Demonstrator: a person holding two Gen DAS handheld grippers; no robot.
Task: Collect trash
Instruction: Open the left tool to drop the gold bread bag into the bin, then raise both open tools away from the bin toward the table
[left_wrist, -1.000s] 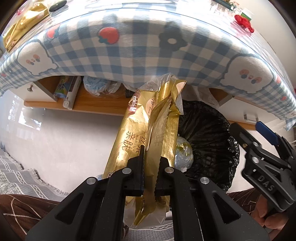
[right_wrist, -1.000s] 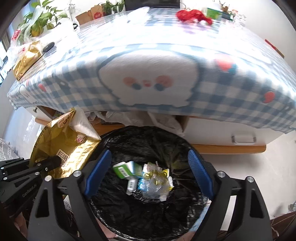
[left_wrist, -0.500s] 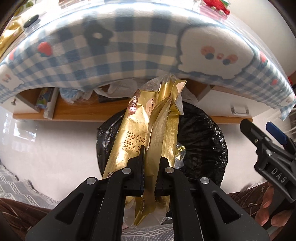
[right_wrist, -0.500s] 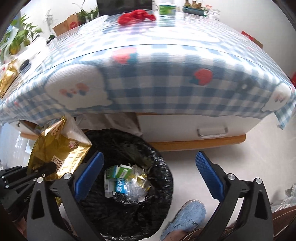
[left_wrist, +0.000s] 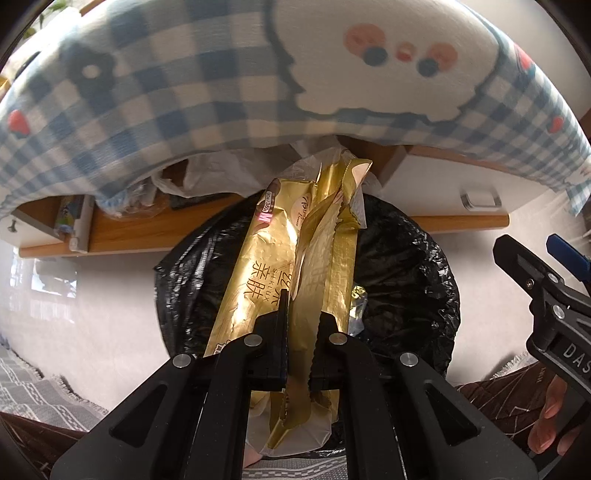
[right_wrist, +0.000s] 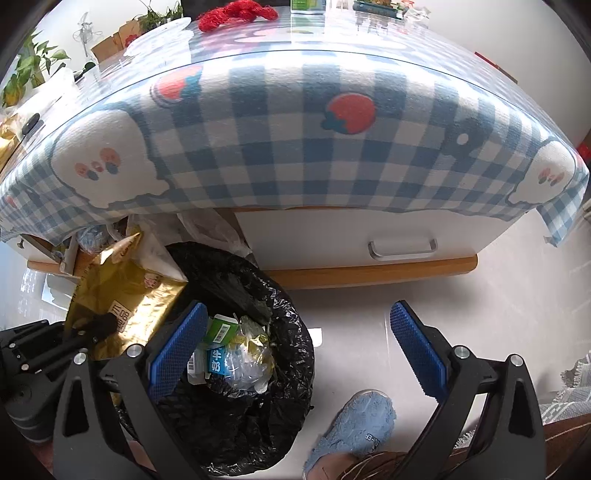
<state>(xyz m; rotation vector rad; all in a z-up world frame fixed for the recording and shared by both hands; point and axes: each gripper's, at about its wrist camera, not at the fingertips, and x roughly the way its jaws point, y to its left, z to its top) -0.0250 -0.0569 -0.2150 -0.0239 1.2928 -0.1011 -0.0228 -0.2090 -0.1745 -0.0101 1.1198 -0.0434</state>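
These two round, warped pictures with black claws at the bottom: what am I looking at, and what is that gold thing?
No robot here: a person holds a two-fingered clamp in each hand, and a wide-angle camera on each clamp looks along its fingers, which bends the picture.

The left wrist view shows the left gripper shut on a gold wrapper, held over a bin lined with a black bag. At its right edge is the other clamp, with the person's hand around its handle.

The right wrist view shows the right gripper, with blue pads, wide open and empty. Below it, the bin already holds a green carton and crumpled clear plastic. The gold wrapper and left clamp appear at the left.

Behind is a low table under a blue checked cloth, with something red on top. A blue slipper is on the floor.
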